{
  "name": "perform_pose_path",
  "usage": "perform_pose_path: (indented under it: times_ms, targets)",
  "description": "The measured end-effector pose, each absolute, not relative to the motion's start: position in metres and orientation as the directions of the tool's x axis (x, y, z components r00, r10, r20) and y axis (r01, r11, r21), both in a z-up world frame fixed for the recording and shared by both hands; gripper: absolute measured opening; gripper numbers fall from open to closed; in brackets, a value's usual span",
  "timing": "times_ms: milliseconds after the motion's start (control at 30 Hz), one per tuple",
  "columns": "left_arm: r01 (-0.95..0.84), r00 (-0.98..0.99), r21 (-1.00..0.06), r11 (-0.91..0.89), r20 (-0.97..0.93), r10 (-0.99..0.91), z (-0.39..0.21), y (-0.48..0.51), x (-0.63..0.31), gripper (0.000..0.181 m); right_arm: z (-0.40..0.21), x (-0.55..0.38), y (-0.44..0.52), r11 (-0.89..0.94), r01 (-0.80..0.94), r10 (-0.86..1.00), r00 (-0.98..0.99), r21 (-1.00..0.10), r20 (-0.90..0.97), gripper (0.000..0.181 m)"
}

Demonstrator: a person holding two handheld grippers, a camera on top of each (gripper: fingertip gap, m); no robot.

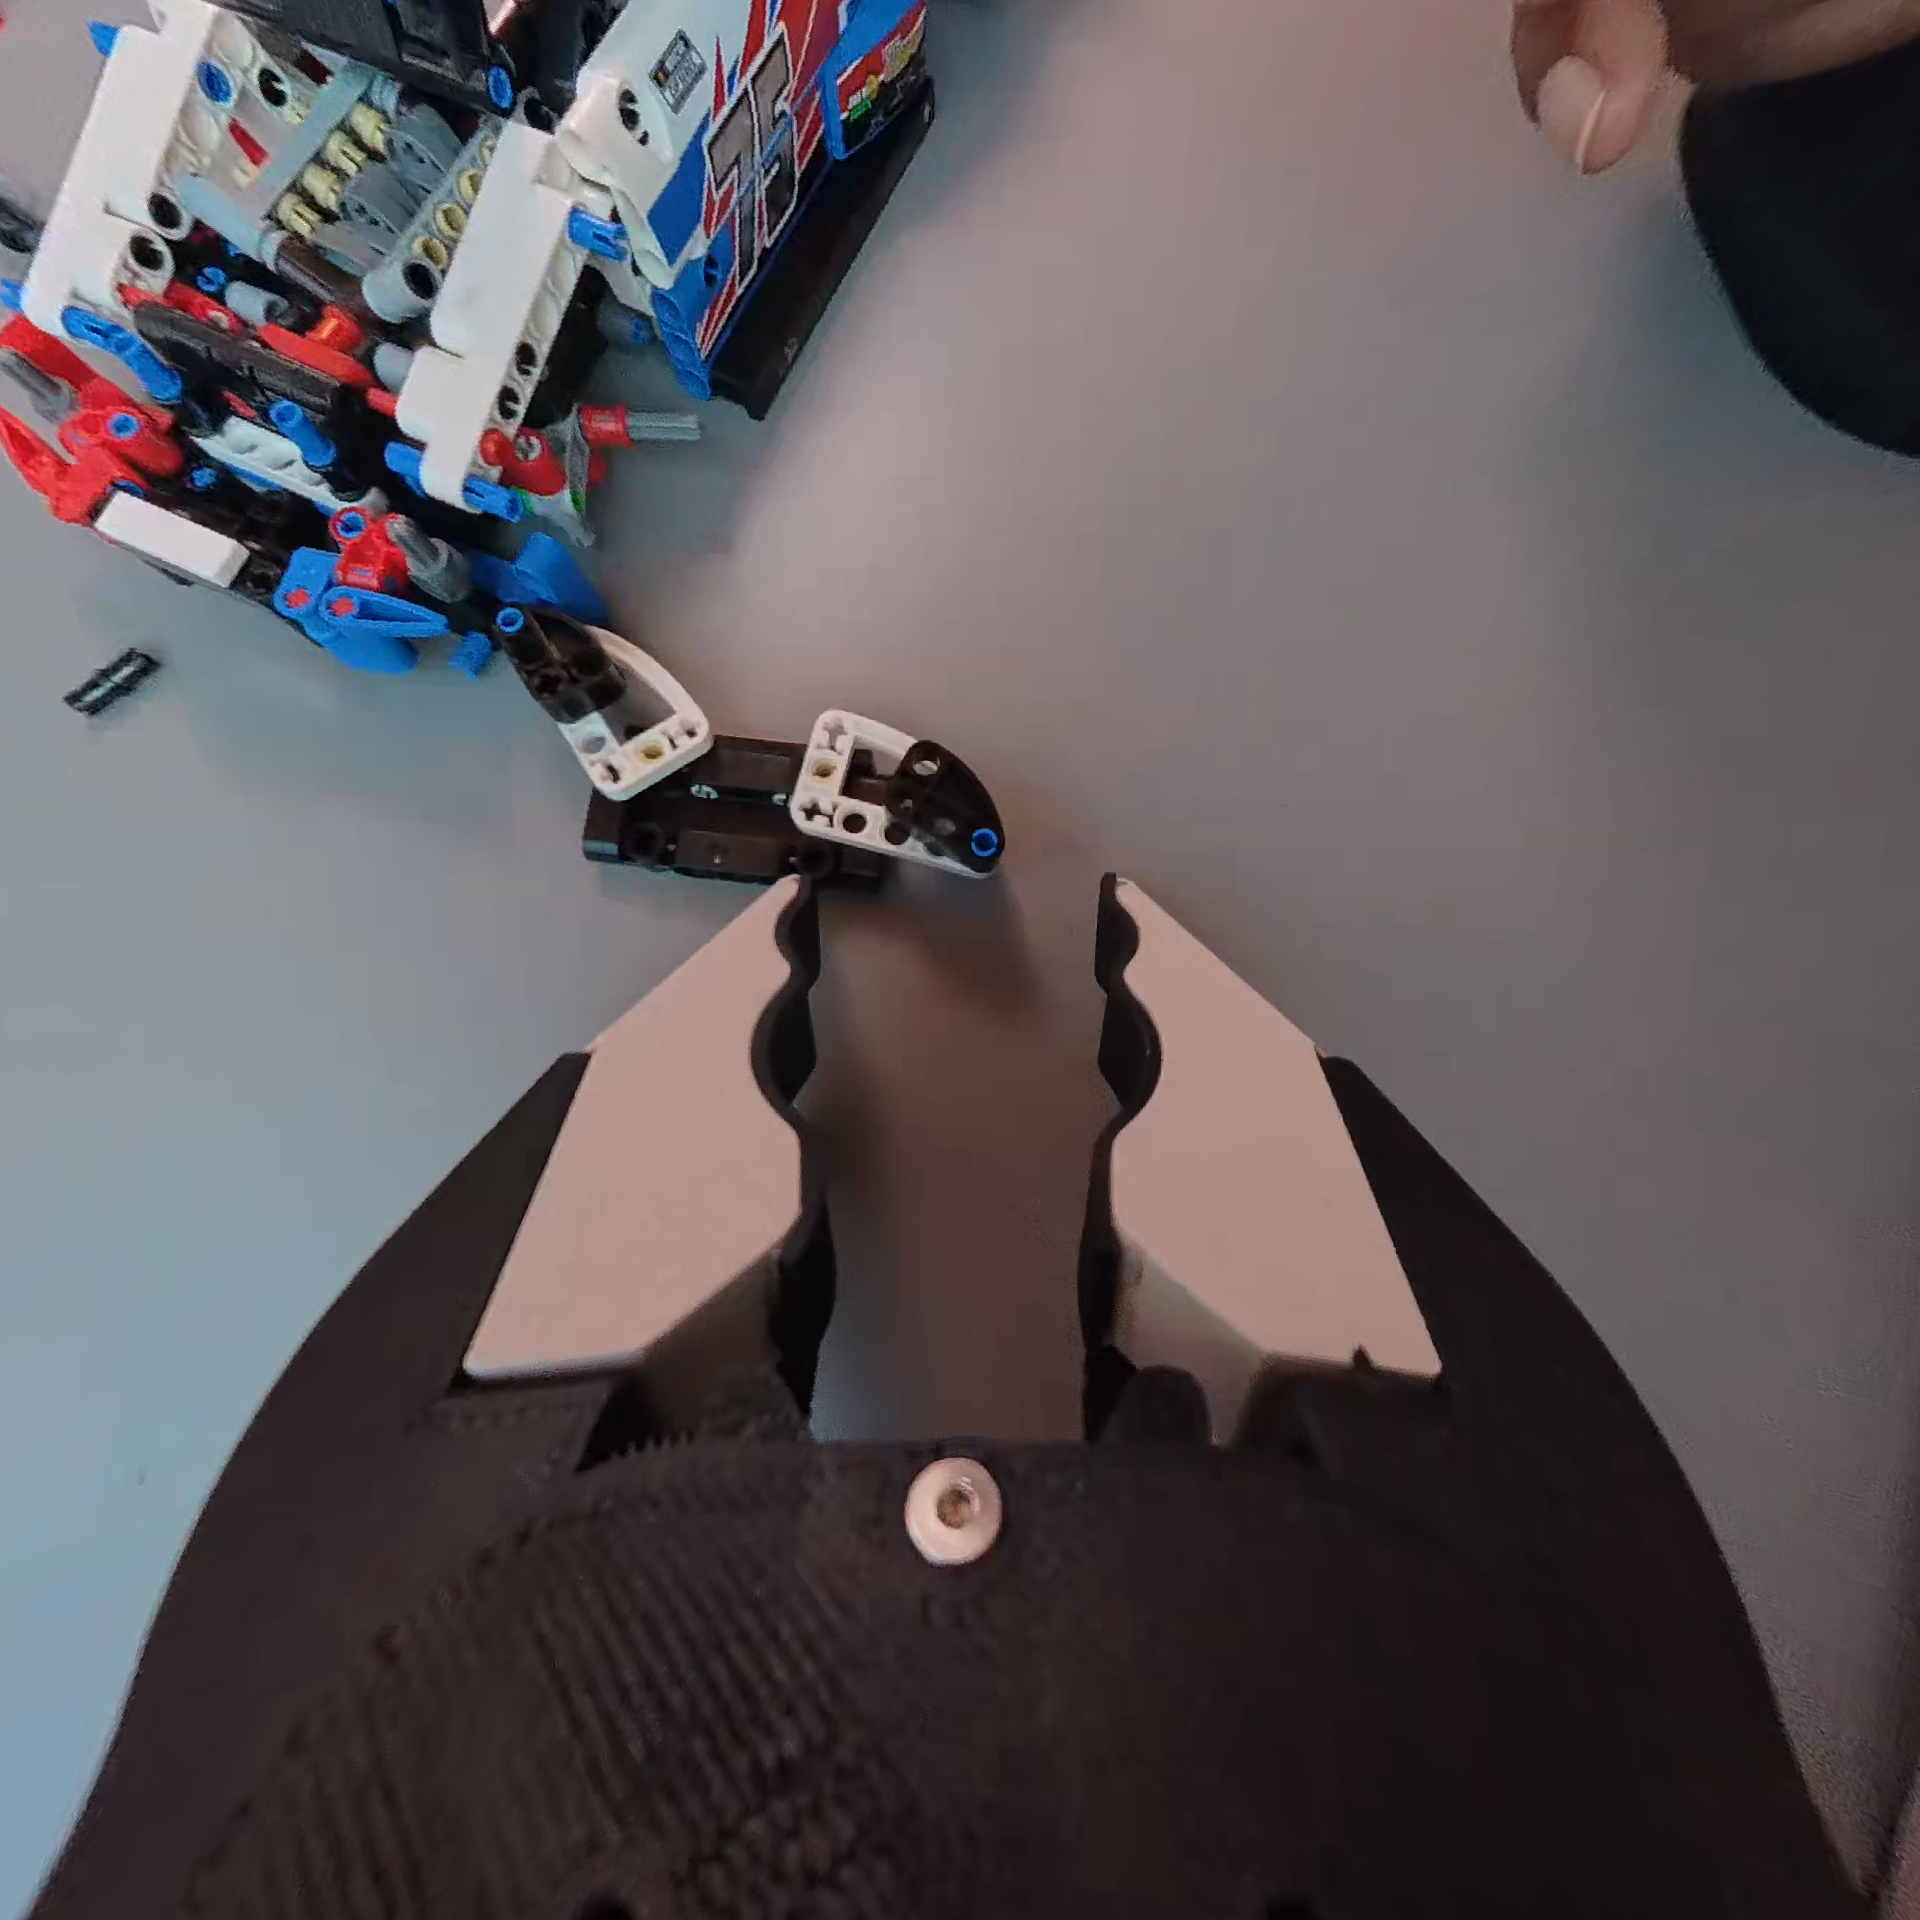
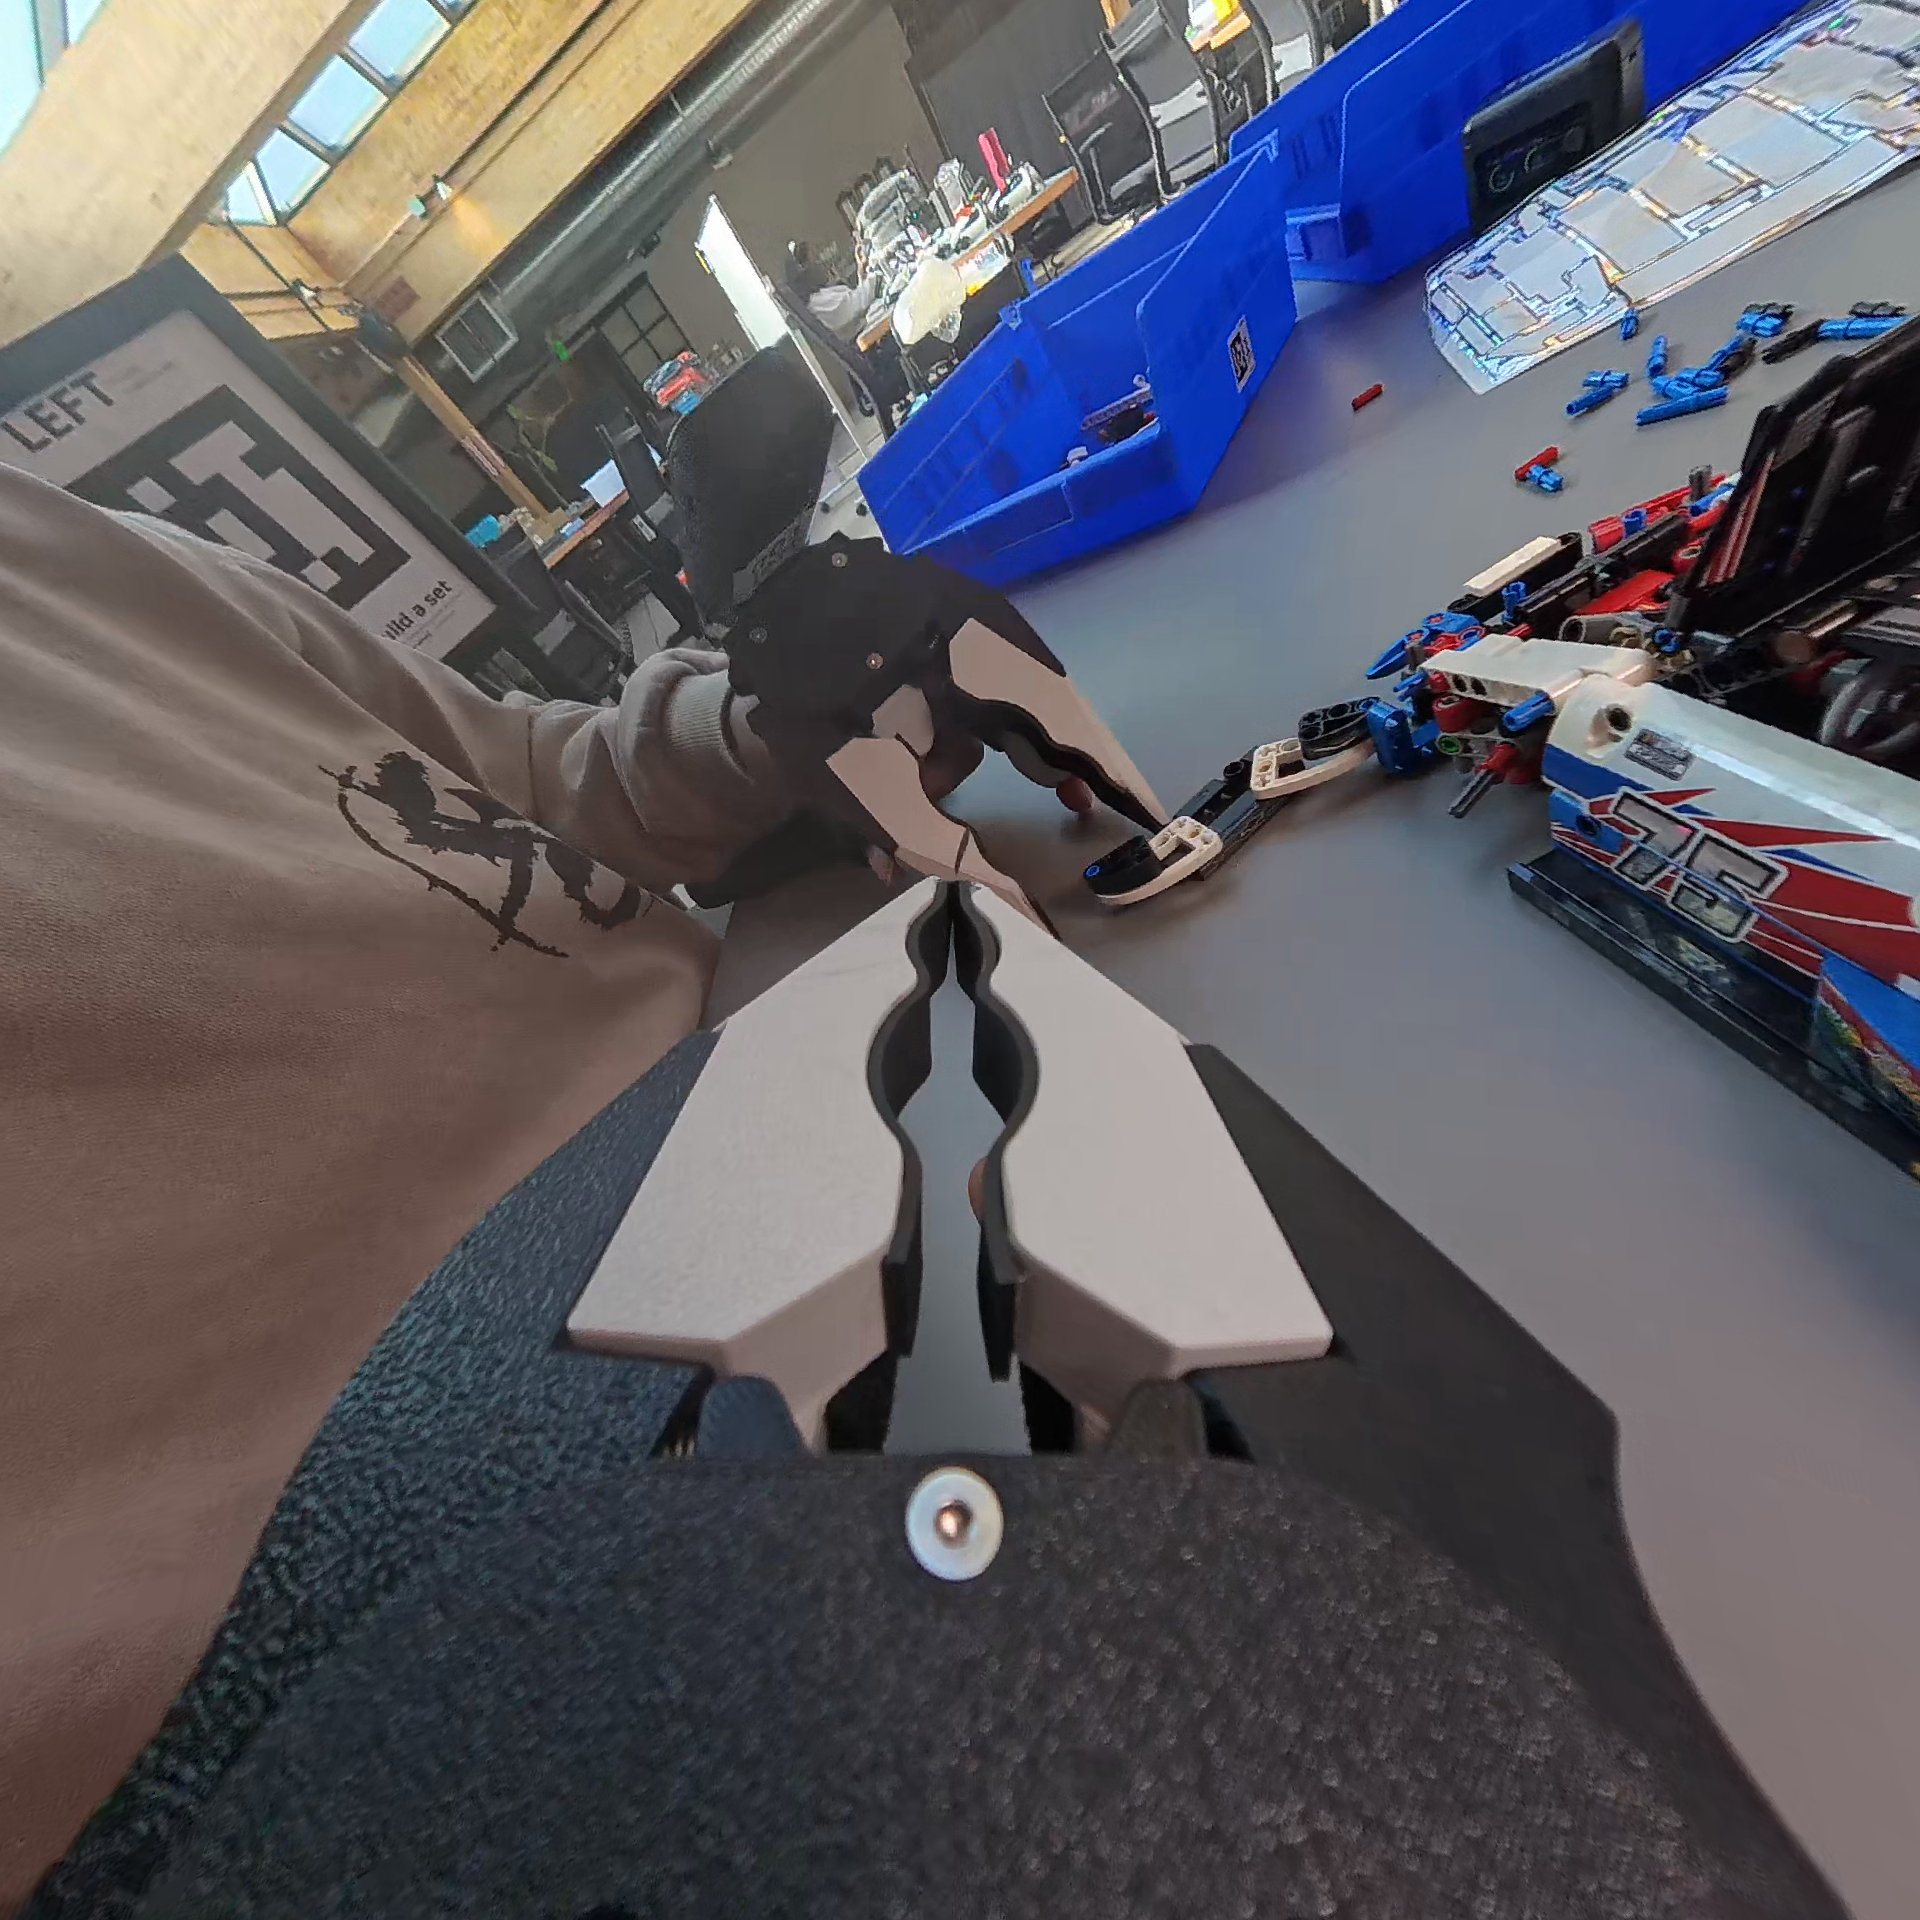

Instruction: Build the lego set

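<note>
A half-built red, white and blue lego car lies on the grey table at the upper left of the left wrist view; it also shows in the right wrist view. A small black and white sub-assembly lies on the table just in front of it, and shows in the right wrist view. My left gripper is open and empty, its tips just short of that sub-assembly; it also shows in the right wrist view. My right gripper is shut and empty, held away from the parts.
Blue sorting bins stand at the table's far side. A sticker sheet and loose blue pins lie at the far right. A small black piece lies left of the car. A person's sleeve fills the left.
</note>
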State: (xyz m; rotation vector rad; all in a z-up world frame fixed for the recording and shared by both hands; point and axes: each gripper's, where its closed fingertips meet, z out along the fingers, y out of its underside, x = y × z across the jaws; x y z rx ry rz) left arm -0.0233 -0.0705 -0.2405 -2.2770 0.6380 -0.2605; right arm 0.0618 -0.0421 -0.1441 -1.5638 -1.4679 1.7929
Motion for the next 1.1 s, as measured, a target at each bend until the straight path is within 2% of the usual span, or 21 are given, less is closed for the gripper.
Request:
perform_pose_path:
  times_ms: [33,267,367,500,667,800,967,1100]
  targets:
    - [-0.377,0.862,-0.719,-0.584,-0.042,-0.505,-0.241,-0.067,-0.022,0.049,-0.145,0.062,-0.042,-0.406,0.352,0.788,-0.332,-0.843,-0.518,0.000]
    - [-0.471,0.849,-0.709,-0.525,-0.203,-0.488,-0.239,-0.049,-0.036,0.011,-0.146,0.061,-0.041,-0.414,0.346,0.794,-0.315,-0.842,-0.520,0.000]
    - [-0.500,0.836,-0.694,-0.519,-0.230,-0.498,-0.239,-0.047,-0.048,0.015,-0.147,0.061,-0.040,-0.416,0.346,0.795,-0.311,-0.841,-0.521,0.000]
    - [-0.422,0.828,-0.750,-0.510,-0.089,-0.554,-0.230,-0.053,-0.023,0.042,-0.149,0.059,-0.040,-0.423,0.349,0.791,-0.308,-0.836,-0.528,0.000]
    - [-0.491,0.827,-0.743,-0.455,-0.232,-0.512,-0.234,-0.035,-0.015,0.060,-0.150,0.058,-0.040,-0.429,0.352,0.785,-0.310,-0.832,-0.536,0.000]
    - [-0.524,0.785,-0.728,-0.443,-0.212,-0.582,-0.237,-0.035,-0.015,0.040,-0.148,0.060,-0.041,-0.424,0.344,0.790,-0.311,-0.837,-0.528,0.000]
    - [-0.606,0.681,-0.719,-0.341,-0.247,-0.689,-0.236,-0.042,-0.020,0.039,-0.146,0.061,-0.039,-0.438,0.334,0.783,-0.315,-0.835,-0.537,0.000]
    - [-0.609,0.600,-0.744,-0.275,-0.205,-0.773,-0.236,-0.054,-0.017,0.039,-0.150,0.059,-0.041,-0.435,0.349,0.781,-0.313,-0.830,-0.541,0.000]
